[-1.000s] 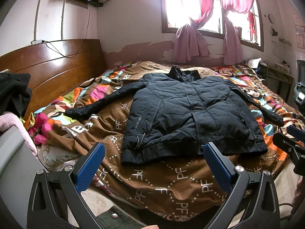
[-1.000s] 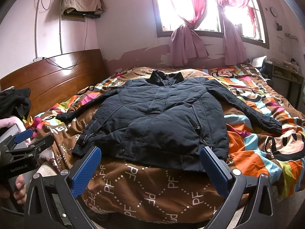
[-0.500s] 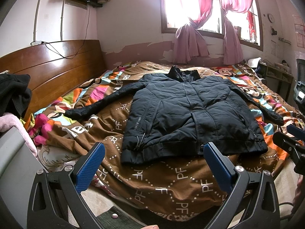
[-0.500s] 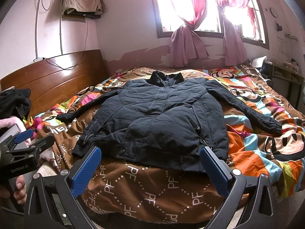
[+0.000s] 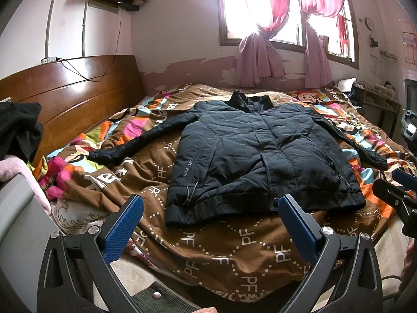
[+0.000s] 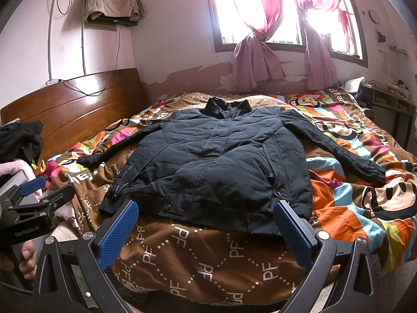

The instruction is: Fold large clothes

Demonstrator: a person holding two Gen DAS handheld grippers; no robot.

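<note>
A dark navy padded jacket (image 5: 260, 156) (image 6: 216, 167) lies flat and front-up on the bed, zipped, collar toward the window, both sleeves spread out to the sides. Its hem is nearest me. My left gripper (image 5: 211, 208) hangs open in front of the hem, short of the bed's edge, with nothing between its blue pads. My right gripper (image 6: 206, 214) is likewise open and empty, facing the hem from slightly further right. Each gripper shows at the edge of the other's view, held by a hand (image 6: 24, 260).
A patterned brown and multicoloured duvet (image 5: 234, 247) (image 6: 365, 208) covers the bed. A wooden headboard (image 5: 73, 96) runs along the left, with dark and pink clothes (image 5: 18, 135) piled nearby. Pink curtains (image 6: 255, 60) hang at the window behind; a desk (image 6: 391, 104) stands at the right.
</note>
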